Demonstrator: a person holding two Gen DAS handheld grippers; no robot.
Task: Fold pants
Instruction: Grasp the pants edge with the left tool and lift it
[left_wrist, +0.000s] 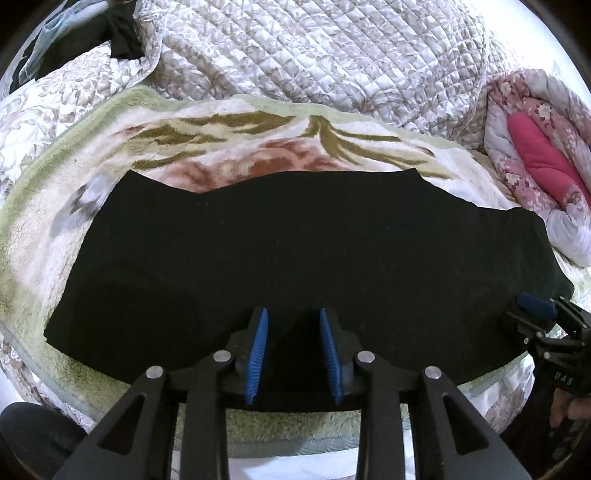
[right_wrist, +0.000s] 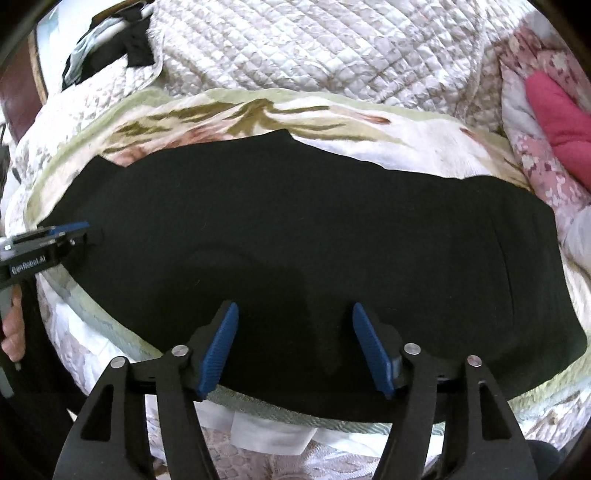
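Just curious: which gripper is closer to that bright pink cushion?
Right. The right gripper is over the black pants toward the pink cushion; the left gripper is farther along.

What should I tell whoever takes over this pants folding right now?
Left gripper: open, over the near edge of the pants, gripping nothing.
Right gripper: open wide, over the same near edge further right, gripping nothing.
Pants: spread lengthwise, flat, on the blanket on the bed. They look already doubled leg over leg, though the black cloth hides the layers.
Left: probably fold end to end, then smooth.
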